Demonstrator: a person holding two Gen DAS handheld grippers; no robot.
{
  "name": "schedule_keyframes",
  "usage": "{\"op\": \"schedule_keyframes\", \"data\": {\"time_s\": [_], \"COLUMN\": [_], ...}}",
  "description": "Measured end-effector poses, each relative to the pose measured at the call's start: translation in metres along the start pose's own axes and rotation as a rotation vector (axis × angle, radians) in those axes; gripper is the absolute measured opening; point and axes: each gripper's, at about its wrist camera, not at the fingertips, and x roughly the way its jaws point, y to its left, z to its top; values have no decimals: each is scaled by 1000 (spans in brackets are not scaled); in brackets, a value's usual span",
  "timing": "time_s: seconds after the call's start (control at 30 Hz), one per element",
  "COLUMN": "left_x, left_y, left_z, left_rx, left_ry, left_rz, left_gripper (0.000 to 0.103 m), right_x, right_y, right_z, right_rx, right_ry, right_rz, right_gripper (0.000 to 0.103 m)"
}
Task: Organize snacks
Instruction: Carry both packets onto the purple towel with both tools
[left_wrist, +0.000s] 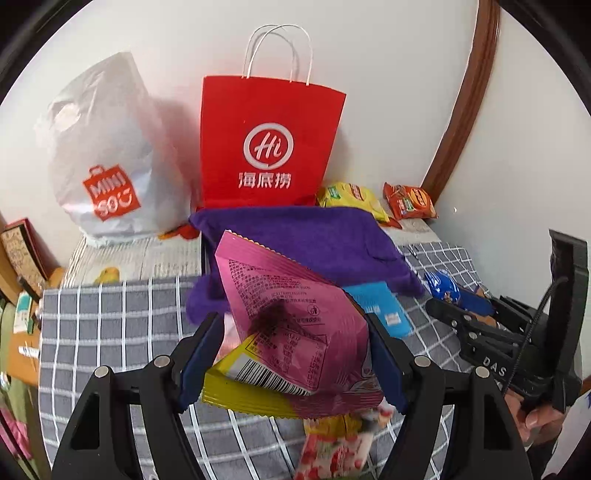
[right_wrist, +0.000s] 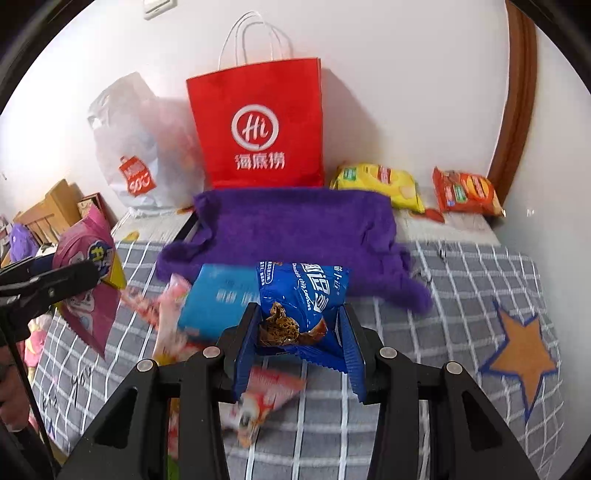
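My left gripper (left_wrist: 293, 332) is shut on a pink snack bag (left_wrist: 295, 321) with a yellow bottom edge, held above the checked cloth; it also shows in the right wrist view (right_wrist: 86, 280). My right gripper (right_wrist: 301, 325) is shut on a blue chocolate-chip cookie pack (right_wrist: 301, 295), which shows at the right of the left wrist view (left_wrist: 443, 286). A red paper bag (left_wrist: 267, 144) stands upright against the far wall, behind a purple towel (left_wrist: 314, 240). A yellow chip bag (right_wrist: 380, 181) and an orange chip bag (right_wrist: 467, 192) lie to its right.
A white plastic shopping bag (left_wrist: 107, 166) stands left of the red bag. A light blue flat pack (right_wrist: 218, 299) and pink-and-white snack packs (right_wrist: 266, 395) lie on the grey checked cloth (right_wrist: 461, 295). An orange star (right_wrist: 521, 354) marks the cloth at right. Boxes sit at far left.
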Motion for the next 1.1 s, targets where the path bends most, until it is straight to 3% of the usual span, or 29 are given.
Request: {"op": "schedule_keyframes", "data": {"time_s": [0.4, 0.57, 0.77, 0.87, 1.1], "left_x": [30, 60, 102, 126, 166], "left_y": [14, 22, 36, 43, 59], "left_z": [75, 98, 113, 109, 103], "left_rx": [14, 10, -15, -10, -37], "left_ry": [-40, -35, -5, 17, 97], "left_rz": [50, 58, 63, 95, 70], "left_gripper": [74, 74, 74, 74, 74], "right_x": [47, 72, 106, 126, 176], "right_y": [-6, -12, -16, -21, -30], "right_z": [93, 121, 141, 139, 127], "right_rx": [-37, -45, -54, -44, -74], "right_ry": [-48, -38, -20, -4, 94], "right_rz": [7, 32, 35, 57, 54], "right_gripper": [43, 42, 42, 42, 42]}}
